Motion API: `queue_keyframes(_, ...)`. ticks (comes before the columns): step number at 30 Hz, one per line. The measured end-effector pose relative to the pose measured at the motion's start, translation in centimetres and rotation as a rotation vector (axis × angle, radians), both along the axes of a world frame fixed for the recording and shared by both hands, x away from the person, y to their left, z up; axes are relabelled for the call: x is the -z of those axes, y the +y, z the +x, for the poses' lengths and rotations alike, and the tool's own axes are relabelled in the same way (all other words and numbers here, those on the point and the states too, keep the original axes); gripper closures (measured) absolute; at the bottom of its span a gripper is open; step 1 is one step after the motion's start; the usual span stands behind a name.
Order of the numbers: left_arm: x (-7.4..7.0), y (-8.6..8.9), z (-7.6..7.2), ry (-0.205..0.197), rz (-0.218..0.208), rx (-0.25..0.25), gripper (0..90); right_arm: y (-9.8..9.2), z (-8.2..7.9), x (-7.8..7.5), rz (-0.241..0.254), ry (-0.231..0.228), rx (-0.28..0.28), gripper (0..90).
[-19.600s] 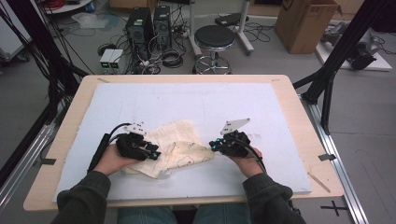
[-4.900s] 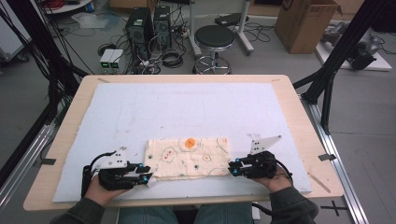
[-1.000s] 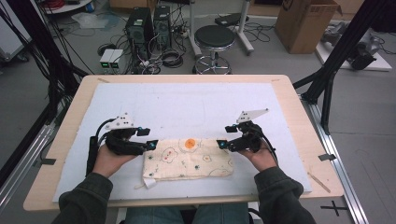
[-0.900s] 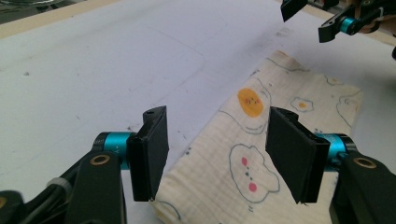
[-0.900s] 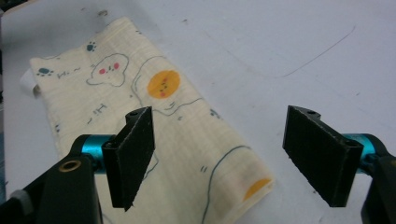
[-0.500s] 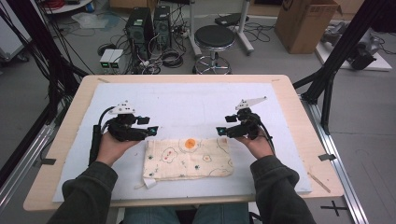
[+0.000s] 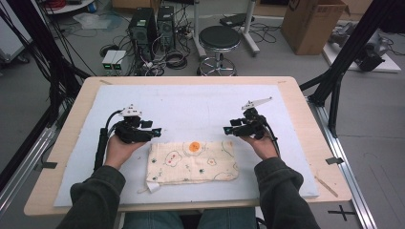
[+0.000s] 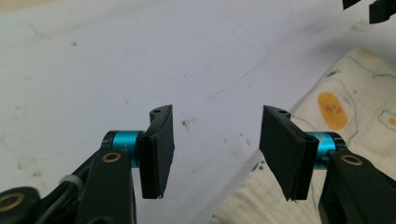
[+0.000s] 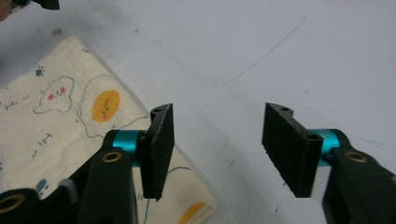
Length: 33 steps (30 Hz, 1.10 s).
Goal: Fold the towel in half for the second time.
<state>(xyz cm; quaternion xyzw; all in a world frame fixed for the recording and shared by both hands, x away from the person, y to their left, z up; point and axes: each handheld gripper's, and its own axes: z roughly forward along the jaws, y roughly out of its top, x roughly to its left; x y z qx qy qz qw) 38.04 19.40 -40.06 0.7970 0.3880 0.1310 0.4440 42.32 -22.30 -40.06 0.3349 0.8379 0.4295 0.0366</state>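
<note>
One cloth lies folded flat into a rectangle on the white mat near your edge of the surface, so the folding looks mostly done; at most one more fold or a tidy-up seems left. Your left tool hangs just off its far-left corner and your right tool just off its far-right corner, two tools in all, both released and gripping nothing. Their jaws have just been closing with only bare mat between them.
</note>
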Motion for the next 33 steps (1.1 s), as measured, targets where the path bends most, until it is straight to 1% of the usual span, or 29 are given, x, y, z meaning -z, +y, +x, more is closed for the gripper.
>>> queue_keyframes(2, 0.3, -0.1, 0.1, 0.020, 0.012, 0.010, 45.0, 0.1, 0.2, 0.4, -0.002, 0.033, -0.019, 48.9)
queue_keyframes(4, 0.6, -0.1, -0.1, 0.018, 0.015, 0.014, 45.5, 0.2, 0.2, 0.7, -0.004, 0.060, -0.038, 50.1)
queue_keyframes(5, 0.8, -0.1, -0.3, 0.008, 0.007, 0.011, 46.2, 0.3, 0.1, 0.8, -0.014, 0.075, -0.041, 50.1)
queue_keyframes(6, 1.1, 0.0, -0.4, 0.012, -0.001, 0.007, 47.4, 0.3, 0.1, 0.9, -0.021, 0.075, -0.046, 50.2)
queue_keyframes(7, 1.4, 0.2, -0.5, 0.022, -0.002, 0.009, 47.8, 0.3, 0.0, 0.9, -0.016, 0.073, -0.051, 50.7)
queue_keyframes(8, 1.6, 0.3, -0.5, 0.041, 0.007, 0.015, 47.8, 0.3, -0.2, 1.0, -0.015, 0.067, -0.053, 51.3)
queue_keyframes(9, 1.8, 0.3, -0.6, 0.051, 0.015, 0.023, 47.8, 0.3, -0.3, 1.1, -0.016, 0.066, -0.054, 51.3)
queue_keyframes(10, 1.9, 0.3, -0.8, 0.048, 0.014, 0.027, 47.8, 0.2, -0.4, 1.3, -0.019, 0.064, -0.057, 51.3)
queue_keyframes(12, 2.1, 0.3, -1.1, 0.036, -0.002, 0.035, 50.8, 0.1, -0.7, 1.6, -0.020, 0.072, -0.056, 51.3)
queue_keyframes(13, 2.3, 0.2, -1.3, 0.044, 0.008, 0.036, 51.5, 0.1, -0.8, 1.8, -0.019, 0.069, -0.057, 51.4)
queue_keyframes(14, 2.5, 0.2, -1.4, 0.051, 0.026, 0.049, 52.4, 0.1, -1.0, 1.9, -0.014, 0.078, -0.061, 52.0)
queue_keyframes(15, 2.7, 0.2, -1.5, 0.054, 0.028, 0.050, 53.9, 0.2, -1.1, 1.9, -0.018, 0.085, -0.071, 52.5)
queue_keyframes(17, 3.1, 0.4, -1.5, 0.074, 0.032, 0.053, 57.3, 0.4, -1.2, 1.9, -0.036, 0.089, -0.079, 53.8)
queue_keyframes(18, 3.3, 0.4, -1.5, 0.085, 0.033, 0.054, 58.0, 0.5, -1.3, 1.9, -0.036, 0.092, -0.087, 54.8)
queue_keyframes(20, 3.4, 0.4, -1.4, 0.097, 0.034, 0.057, 60.9, 0.6, -1.3, 2.1, -0.057, 0.104, -0.090, 56.4)
queue_keyframes(21, 3.4, 0.4, -1.5, 0.100, 0.035, 0.059, 61.7, 0.6, -1.3, 2.2, -0.066, 0.101, -0.092, 57.3)
queue_keyframes(23, 3.5, 0.3, -1.4, 0.099, 0.049, 0.066, 64.1, 0.3, -1.3, 2.5, -0.072, 0.111, -0.076, 59.9)
queue_keyframes(25, 3.7, 0.2, -1.4, 0.113, 0.061, 0.075, 65.9, -0.1, -1.3, 2.9, -0.076, 0.123, -0.061, 62.0)
queue_keyframes(26, 3.8, 0.2, -1.3, 0.120, 0.065, 0.079, 66.3, -0.2, -1.3, 3.2, -0.081, 0.129, -0.063, 63.0)
queue_keyframes(27, 3.8, 0.1, -1.4, 0.115, 0.071, 0.075, 67.6, -0.3, -1.3, 3.4, -0.078, 0.132, -0.059, 64.0)
queue_keyframes(29, 3.8, 0.2, -1.3, 0.121, 0.070, 0.095, 72.2, -0.5, -1.4, 3.6, -0.070, 0.122, -0.052, 66.6)
queue_keyframes(30, 3.8, 0.1, -1.4, 0.117, 0.075, 0.098, 74.0, -0.5, -1.4, 3.7, -0.070, 0.122, -0.050, 67.5)
queue_keyframes(33, 3.8, -0.1, -1.5, 0.118, 0.070, 0.106, 80.2, -0.2, -1.5, 3.6, -0.085, 0.107, -0.061, 71.5)
